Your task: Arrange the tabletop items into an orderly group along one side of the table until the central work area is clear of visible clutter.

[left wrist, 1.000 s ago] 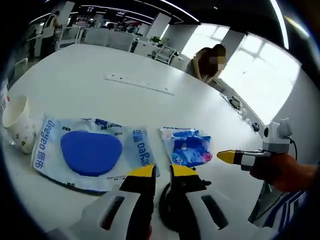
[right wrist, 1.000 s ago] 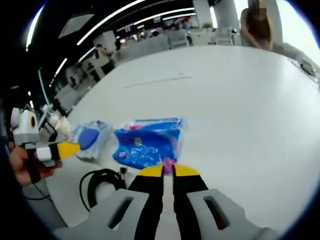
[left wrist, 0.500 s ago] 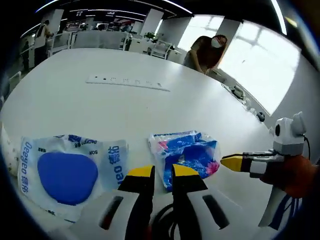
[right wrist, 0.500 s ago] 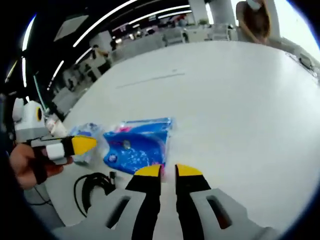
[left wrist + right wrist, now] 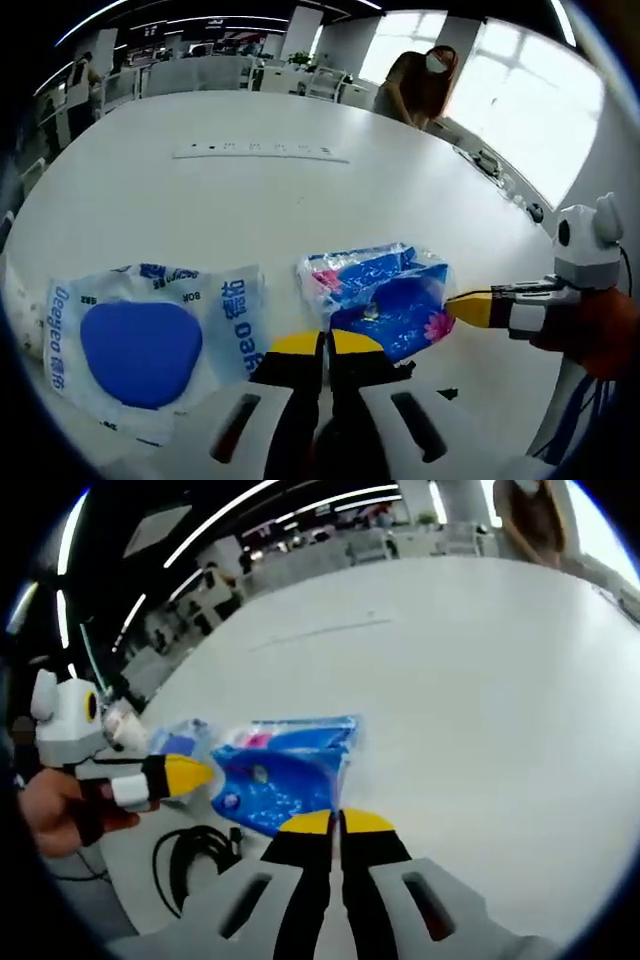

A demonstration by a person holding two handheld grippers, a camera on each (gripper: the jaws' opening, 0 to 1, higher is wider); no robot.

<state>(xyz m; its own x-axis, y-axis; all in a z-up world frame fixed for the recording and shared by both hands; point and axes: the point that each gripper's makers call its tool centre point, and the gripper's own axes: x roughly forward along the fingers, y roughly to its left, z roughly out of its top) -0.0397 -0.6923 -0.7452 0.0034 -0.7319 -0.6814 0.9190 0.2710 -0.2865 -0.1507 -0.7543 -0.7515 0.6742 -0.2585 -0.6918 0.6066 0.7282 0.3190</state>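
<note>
A big white table (image 5: 300, 200) holds a few things near its close edge; the blue tissue pack (image 5: 385, 295) lies in the middle of them, and a clear bag with a blue pad inside (image 5: 140, 345) lies just beside it; a coiled black cable (image 5: 195, 855) sits near the edge too, close to the pack.

The left gripper (image 5: 325, 343) has its yellow tips pressed together, and nothing shows between them; the right gripper (image 5: 335, 823) is squeezed closed as well, right at the edge of the blue tissue pack (image 5: 285, 775); I cannot tell if a bit of the wrapper is pinched in there.

I think the two grippers point at the pack from both sides so they can nudge or pull it toward the bag, making one neat row; the wide far part of the table stays bare except for a long flat strip (image 5: 262, 152).

The bag has blue letters that look like "Deeyeo" (image 5: 58, 325); more words are next to it, too small to read; the pack's printing is blurry.
</note>
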